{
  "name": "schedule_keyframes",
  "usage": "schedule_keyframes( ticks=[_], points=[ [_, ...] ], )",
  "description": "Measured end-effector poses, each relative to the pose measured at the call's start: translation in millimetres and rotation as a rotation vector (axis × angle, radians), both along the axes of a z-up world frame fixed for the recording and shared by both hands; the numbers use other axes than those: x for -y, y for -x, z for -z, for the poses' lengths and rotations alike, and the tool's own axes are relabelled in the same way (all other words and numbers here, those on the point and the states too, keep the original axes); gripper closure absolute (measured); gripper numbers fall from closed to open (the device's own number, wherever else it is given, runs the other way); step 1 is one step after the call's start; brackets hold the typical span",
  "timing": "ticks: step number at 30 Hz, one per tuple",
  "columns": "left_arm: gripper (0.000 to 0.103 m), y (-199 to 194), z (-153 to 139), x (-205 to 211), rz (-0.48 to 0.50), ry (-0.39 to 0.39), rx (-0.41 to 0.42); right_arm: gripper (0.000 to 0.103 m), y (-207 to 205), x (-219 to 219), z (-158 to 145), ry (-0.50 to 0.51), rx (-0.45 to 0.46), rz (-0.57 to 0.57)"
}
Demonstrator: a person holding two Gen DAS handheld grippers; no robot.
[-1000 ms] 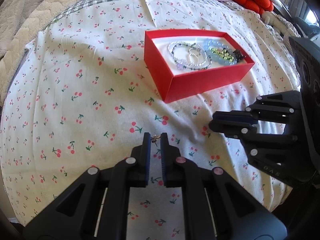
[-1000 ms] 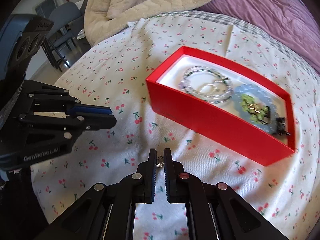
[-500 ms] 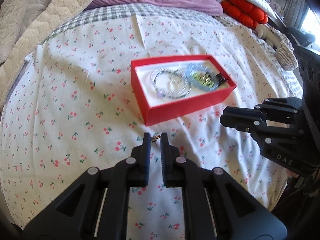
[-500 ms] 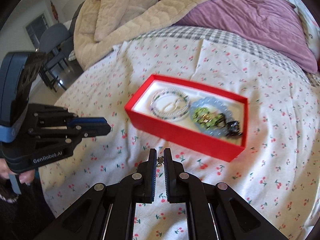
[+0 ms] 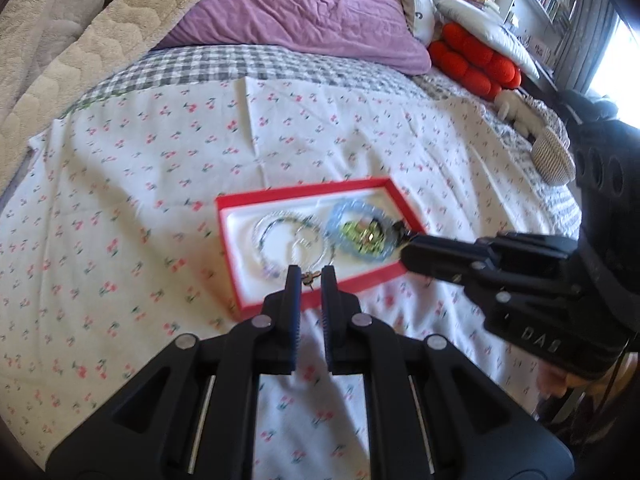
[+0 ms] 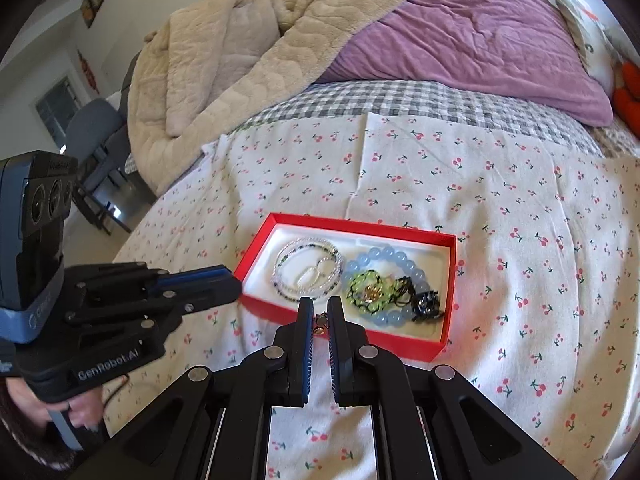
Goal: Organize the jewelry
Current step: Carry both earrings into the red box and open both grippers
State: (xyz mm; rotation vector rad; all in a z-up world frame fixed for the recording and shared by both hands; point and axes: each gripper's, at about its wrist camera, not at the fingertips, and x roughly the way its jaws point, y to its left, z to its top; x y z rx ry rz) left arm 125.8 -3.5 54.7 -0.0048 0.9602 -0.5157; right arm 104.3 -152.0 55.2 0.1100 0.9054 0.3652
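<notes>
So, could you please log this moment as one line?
left gripper: holds trinket | right gripper: holds trinket | red box: bracelets inside

Red box (image 6: pixel 400 342) – open, white-lined, flat on the bed. It holds a clear beaded bracelet (image 6: pixel 308 272), a pale-blue bead bracelet (image 6: pixel 394 260) and a green-gold ornament (image 6: pixel 368 290).

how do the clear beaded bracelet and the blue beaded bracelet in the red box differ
The clear beaded bracelet is made of tiny beads in several thin strands; the blue beaded bracelet has large round beads in one strand. The clear one lies at the left end of the red box, the blue one to its right, with a green ornament inside its ring. Both lie flat on the white lining.
</notes>
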Motion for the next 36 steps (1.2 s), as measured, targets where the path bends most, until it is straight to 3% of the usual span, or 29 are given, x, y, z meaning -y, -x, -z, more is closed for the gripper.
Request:
schedule_keyframes(
  ticks=[5,16,20,21,28,31,34,36],
  points=[
    [0.092,-16.3,8.8,11.6,-0.016,0.039,-0.008,0.096,-15.7,5.9,8.8,-0.031,-0.027,0.033],
    [0.092,-36.1,28.5,23.1,-0.026,0.05,-0.021,0.096,-42.8,25.3,28.3,-0.117,-0.078,0.089],
    [0.091,-38.2,30.2,27.6,-0.026,0.03,-0.008,0.09,-47.4,29.3,30.8,-0.15,-0.095,0.099],
    [0.089,-39.4,30.8,27.6,-0.025,0.025,-0.009,0.085,-48.7,30.8,31.6,-0.162,-0.107,0.104],
    [0.063,-36.3,29.5,30.4,-0.013,-0.036,0.005,0.083,-47.5,33.6,30.1,-0.16,-0.133,0.117],
    [0.057,-30.1,24.1,29.3,-0.007,-0.068,0.024,0.077,-42.4,32.7,23.4,-0.143,-0.12,0.108],
    [0.047,-23.2,19.0,26.1,-0.019,-0.092,0.03,0.049,-34.0,33.3,14.9,-0.132,-0.1,0.108],
    [0.042,-16.5,14.6,23.0,-0.034,-0.106,0.037,0.044,-26.9,34.6,8.7,-0.126,-0.077,0.112]
  ],
)
